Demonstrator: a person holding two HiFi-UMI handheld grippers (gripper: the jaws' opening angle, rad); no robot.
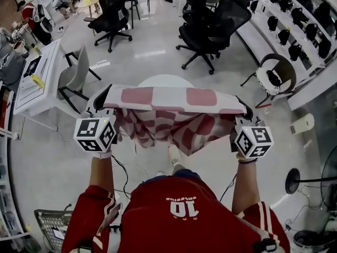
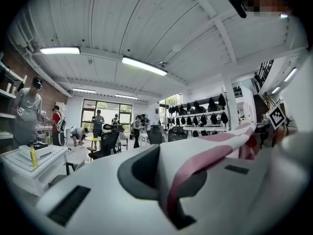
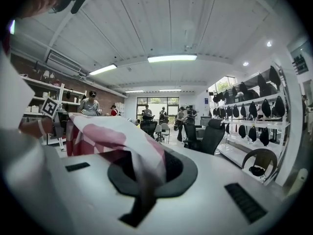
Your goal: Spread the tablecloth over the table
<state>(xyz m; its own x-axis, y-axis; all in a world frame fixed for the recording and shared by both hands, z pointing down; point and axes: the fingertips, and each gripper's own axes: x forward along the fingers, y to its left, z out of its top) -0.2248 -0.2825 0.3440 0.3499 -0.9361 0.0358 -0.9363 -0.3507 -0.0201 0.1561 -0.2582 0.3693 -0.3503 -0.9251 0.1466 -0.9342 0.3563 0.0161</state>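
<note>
**Checked cloth stretched in the air, ready to go over the round table**

The spreading step is under way. The tablecloth (image 1: 168, 100) is hanging in the middle of the head view. Its upper edge is being pulled into a straight band between the two tools, and the rest is sagging in loose folds below.

The left hand-held gripper (image 1: 107, 98) is pinching the left corner, its jaws pressed together on the fabric. The right hand-held gripper (image 1: 244, 109) is clamping the right corner the same way. Each gripper view is showing cloth running out of the closed slot.

The table (image 1: 166, 81) is small, round, white and smooth, and it is showing just above the cloth's top edge. The cloth is a thin, soft weave in red and white checks, and it is draping limply.

Next, I judge, the held edge is needing to travel over the tabletop and come down evenly. Both corners are needing to stay level so the fabric lands centred rather than bunched.
</note>
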